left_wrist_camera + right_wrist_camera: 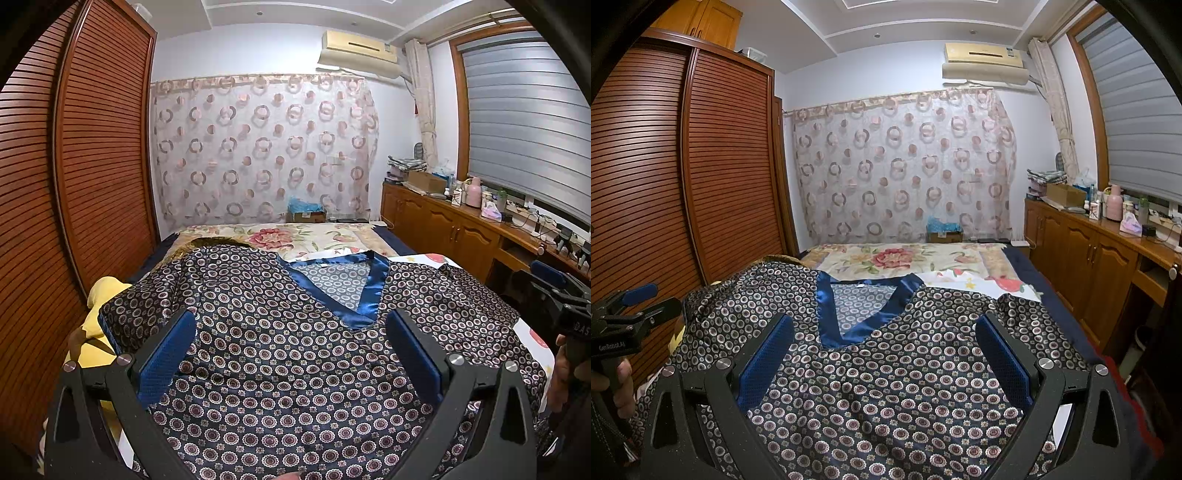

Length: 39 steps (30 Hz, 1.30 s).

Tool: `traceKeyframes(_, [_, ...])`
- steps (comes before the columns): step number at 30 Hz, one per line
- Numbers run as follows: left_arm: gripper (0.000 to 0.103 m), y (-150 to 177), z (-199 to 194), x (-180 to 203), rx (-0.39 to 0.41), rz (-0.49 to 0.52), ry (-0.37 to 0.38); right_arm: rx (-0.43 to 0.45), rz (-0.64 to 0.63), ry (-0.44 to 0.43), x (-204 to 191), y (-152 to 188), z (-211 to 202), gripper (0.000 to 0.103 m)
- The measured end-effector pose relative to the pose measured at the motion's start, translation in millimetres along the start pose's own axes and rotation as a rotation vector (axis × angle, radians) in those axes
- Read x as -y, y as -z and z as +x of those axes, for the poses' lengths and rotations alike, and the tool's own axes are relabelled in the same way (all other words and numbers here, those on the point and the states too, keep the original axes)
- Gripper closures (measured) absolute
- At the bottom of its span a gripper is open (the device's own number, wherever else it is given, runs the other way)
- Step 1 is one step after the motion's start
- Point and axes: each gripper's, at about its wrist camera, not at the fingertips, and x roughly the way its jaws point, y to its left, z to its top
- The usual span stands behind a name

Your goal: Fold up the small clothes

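Note:
A dark navy satin top (280,362) with a small round floral print and a blue V-neck trim (369,295) lies spread flat on the bed, neck away from me; it also fills the right wrist view (894,391). My left gripper (291,325) hovers open over its left half, blue pads wide apart and empty. My right gripper (886,328) hovers open over its right half, also empty. Each gripper shows at the edge of the other's view, the right one (561,302) and the left one (631,306).
The bed (280,236) has a floral cover. A yellow cloth (99,332) lies at its left edge beside the slatted wooden wardrobe (74,184). A wooden cabinet (1082,254) with clutter runs along the right under the window.

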Motion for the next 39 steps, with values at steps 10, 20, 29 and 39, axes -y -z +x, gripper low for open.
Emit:
traceKeyframes(10, [0.0, 0, 0, 0, 0.0, -0.001, -0.001, 0.003, -0.001, 0.0, 1, 0, -1, 0.004])
traceKeyframes(20, [0.0, -1, -1, -1, 0.0, 0.0, 0.003, 0.005, -0.002, 0.001, 0, 0, -1, 0.004])
traceKeyframes(29, [0.0, -1, -2, -2, -0.002, -0.001, 0.004, 0.005, -0.001, 0.0, 0, 0, 0, 0.004])
traceKeyframes(39, [0.0, 13, 15, -26, -0.065, -0.015, -0.001, -0.046, -0.013, -0.05, 3, 11, 21, 0.004])
